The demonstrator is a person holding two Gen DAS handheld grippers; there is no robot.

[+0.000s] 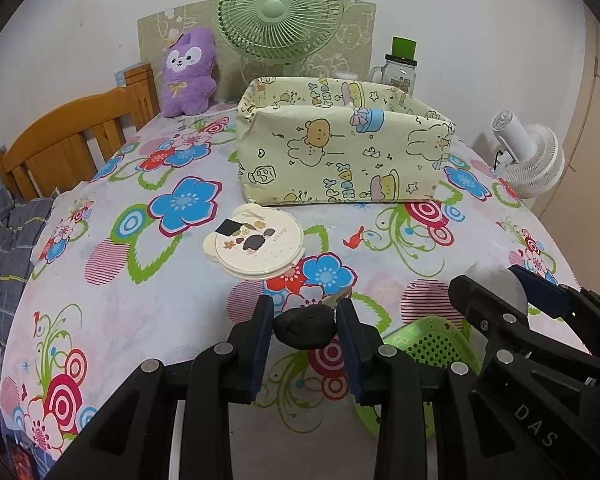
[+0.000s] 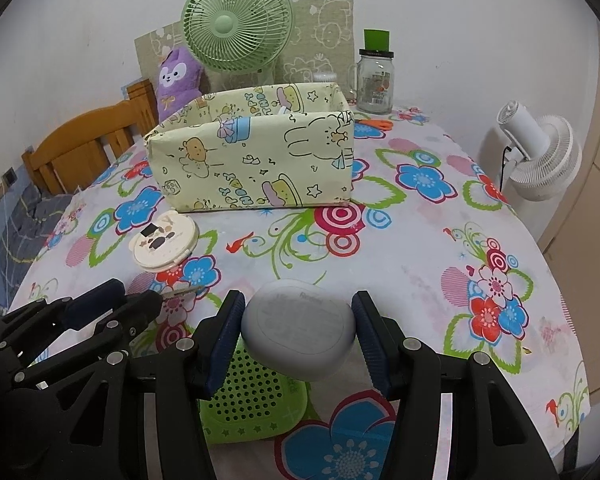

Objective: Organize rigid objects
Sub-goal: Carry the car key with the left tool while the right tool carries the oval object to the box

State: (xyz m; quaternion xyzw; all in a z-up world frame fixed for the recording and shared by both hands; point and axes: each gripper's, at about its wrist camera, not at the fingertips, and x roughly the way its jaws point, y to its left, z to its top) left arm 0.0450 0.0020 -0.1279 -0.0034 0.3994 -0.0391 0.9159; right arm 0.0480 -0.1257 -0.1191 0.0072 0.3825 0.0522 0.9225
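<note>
The left gripper (image 1: 305, 332) is clenching a small black lump-shaped object (image 1: 305, 330) above the floral tablecloth (image 1: 140, 300), while the right gripper (image 2: 299, 330) is grasping a pale grey rounded case (image 2: 299, 330) between both pads. The patterned storage box (image 2: 252, 160) is standing open at mid-table, well apart from both loads; only a sliver of something pale is showing inside it (contents otherwise hidden). Still lying on the cloth are the round cream compact (image 1: 256, 240), near the box's front wall, and the green perforated item (image 2: 248, 404), under the grippers. The sorting appears to be at an early stage, with two objects lifted, none yet being delivered.
</note>
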